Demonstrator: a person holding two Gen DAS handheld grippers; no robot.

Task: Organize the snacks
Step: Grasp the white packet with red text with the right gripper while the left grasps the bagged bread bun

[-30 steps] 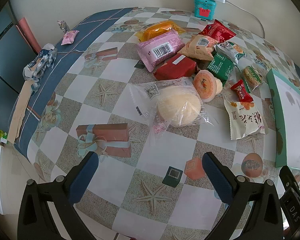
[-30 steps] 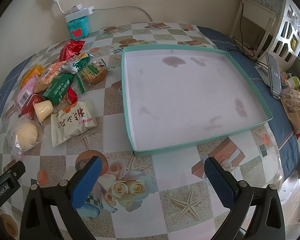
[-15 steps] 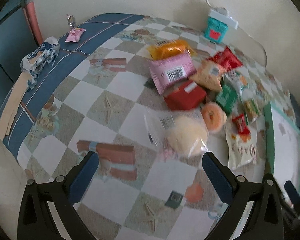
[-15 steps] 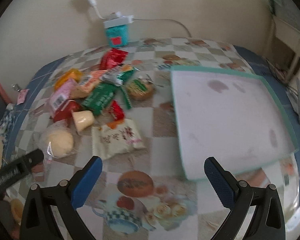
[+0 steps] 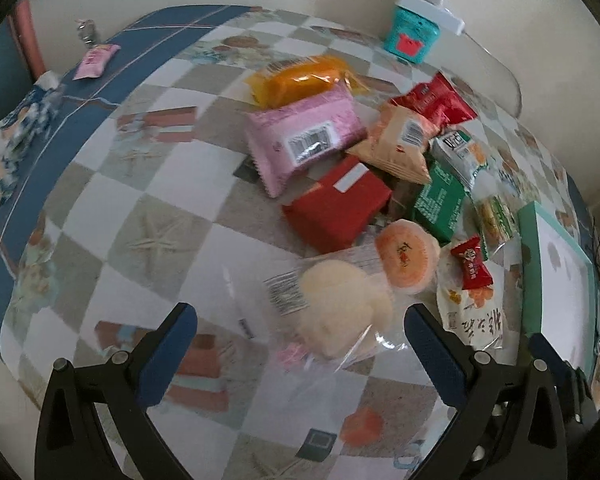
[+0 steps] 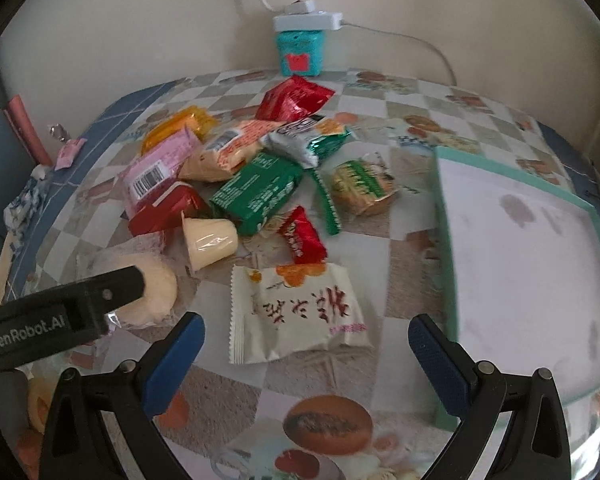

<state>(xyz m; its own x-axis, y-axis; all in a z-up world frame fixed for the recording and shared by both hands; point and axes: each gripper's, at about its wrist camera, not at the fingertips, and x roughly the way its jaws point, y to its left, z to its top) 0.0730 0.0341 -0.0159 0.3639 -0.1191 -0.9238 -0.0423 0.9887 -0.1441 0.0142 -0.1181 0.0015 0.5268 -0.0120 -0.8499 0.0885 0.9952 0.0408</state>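
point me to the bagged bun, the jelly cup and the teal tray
bagged bun (image 5: pixel 342 308): left wrist view, on the pale bun inside its clear wrapper.
jelly cup (image 6: pixel 210 242): right wrist view, on the cup's side wall.
teal tray (image 6: pixel 446 240): right wrist view, on its near-left rim.

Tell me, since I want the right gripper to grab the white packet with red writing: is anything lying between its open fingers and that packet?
Nothing visible does. The white packet lies flat on the table, just ahead of the open right gripper; the small red candy lies beyond it.
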